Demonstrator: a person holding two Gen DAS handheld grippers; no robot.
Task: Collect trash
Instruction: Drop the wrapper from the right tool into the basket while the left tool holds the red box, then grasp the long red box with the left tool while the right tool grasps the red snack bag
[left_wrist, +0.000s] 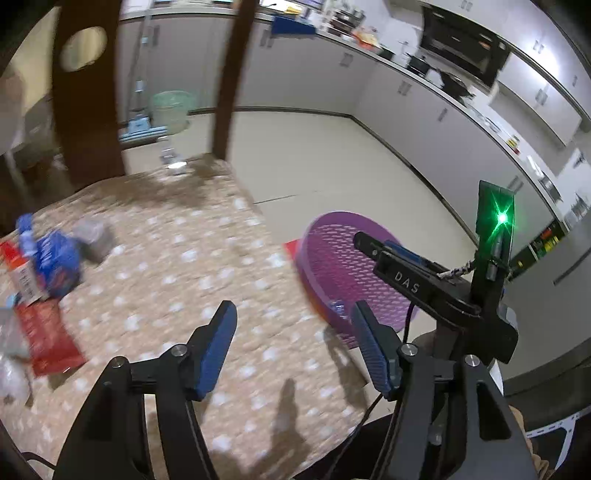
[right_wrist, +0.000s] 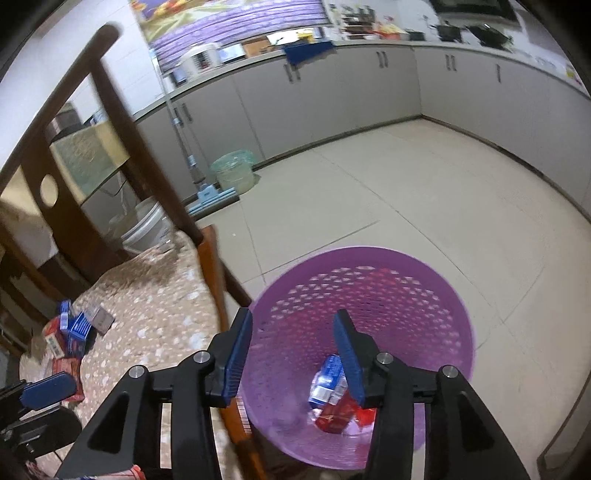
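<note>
A purple plastic basket (right_wrist: 388, 280) stands on the floor beside a cushioned chair seat (right_wrist: 155, 306); it also shows in the left wrist view (left_wrist: 332, 254). In it lie a blue-white carton (right_wrist: 327, 380) and red packets (right_wrist: 338, 415). My right gripper (right_wrist: 293, 354) is open and empty right above the basket's opening. On the seat lie a blue wrapper (left_wrist: 55, 266), a grey packet (left_wrist: 94, 236), a red packet (left_wrist: 50, 336) and a small box (left_wrist: 22, 277). My left gripper (left_wrist: 293, 343) is open and empty above the seat, right of that trash.
The chair's dark wooden backrest (left_wrist: 88, 110) rises behind the seat. A green bucket (right_wrist: 234, 171) and a mop (right_wrist: 212, 197) stand by the white kitchen cabinets (right_wrist: 332, 99). Pale tiled floor (right_wrist: 424, 192) spreads around the basket.
</note>
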